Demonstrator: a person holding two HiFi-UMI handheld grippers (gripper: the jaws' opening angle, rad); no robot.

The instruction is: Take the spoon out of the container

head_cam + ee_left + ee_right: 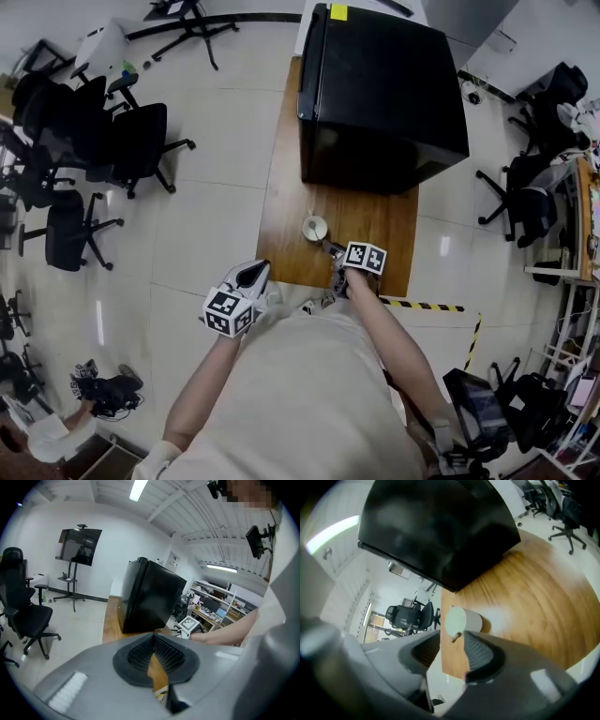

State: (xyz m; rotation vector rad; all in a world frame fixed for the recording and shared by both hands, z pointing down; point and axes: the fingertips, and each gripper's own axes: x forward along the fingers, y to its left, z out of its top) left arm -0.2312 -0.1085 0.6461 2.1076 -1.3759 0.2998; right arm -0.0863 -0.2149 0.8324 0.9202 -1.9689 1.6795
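Our pale shirt [319, 394] fills the bottom of the head view, with both forearms reaching out from it. Just beyond it, the right gripper [453, 640] tilts down over the near edge of the wooden surface [281, 225]. Its fingers [480, 653] stand well apart with nothing pressed between them. Straight ahead of those fingers the white container [464, 619] sits upright on the surface. The spoon [456, 636] stands in it, its handle end leaning out over the rim toward the gap between the fingertips. We cannot tell whether that end has entered the gap or lies just short of it, and we see no pad pressing on it. Beyond the container, farther from the fingers, a big black cabinet [380, 94] takes up the far half of the surface. The left gripper [153, 639] hangs off the near left corner of the surface, well to the left of the right fingers. Its fingers [138, 653] are drawn together, tips meeting with only a thin wedge behind them, and they hold nothing. Farther left of the left fingers, black office chairs [131, 141] stand on the pale floor [216, 141].
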